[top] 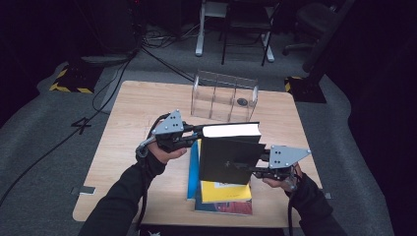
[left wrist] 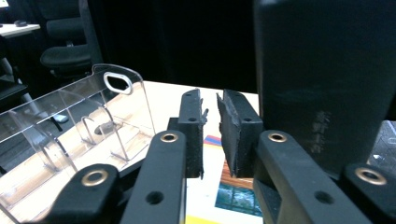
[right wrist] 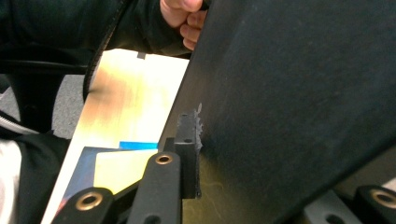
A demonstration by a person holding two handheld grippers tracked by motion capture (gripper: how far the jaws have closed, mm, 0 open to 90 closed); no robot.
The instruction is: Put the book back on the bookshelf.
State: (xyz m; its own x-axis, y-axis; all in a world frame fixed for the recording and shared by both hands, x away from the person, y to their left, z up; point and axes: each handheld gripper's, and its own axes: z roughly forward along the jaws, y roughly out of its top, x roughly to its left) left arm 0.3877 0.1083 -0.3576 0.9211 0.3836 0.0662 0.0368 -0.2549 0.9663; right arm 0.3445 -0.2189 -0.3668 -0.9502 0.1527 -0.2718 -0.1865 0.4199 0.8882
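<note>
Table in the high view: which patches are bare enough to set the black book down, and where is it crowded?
Bare wood lies left of the clear divider rack out to the table's left edge, and at the near left corner. The near middle is crowded: the book stack, the black book, both grippers.

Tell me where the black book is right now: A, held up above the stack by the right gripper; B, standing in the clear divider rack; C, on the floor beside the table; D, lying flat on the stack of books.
A: the black book is lifted over the stack of books, with the right gripper clamped on its edge, while the clear rack holds no book.
</note>
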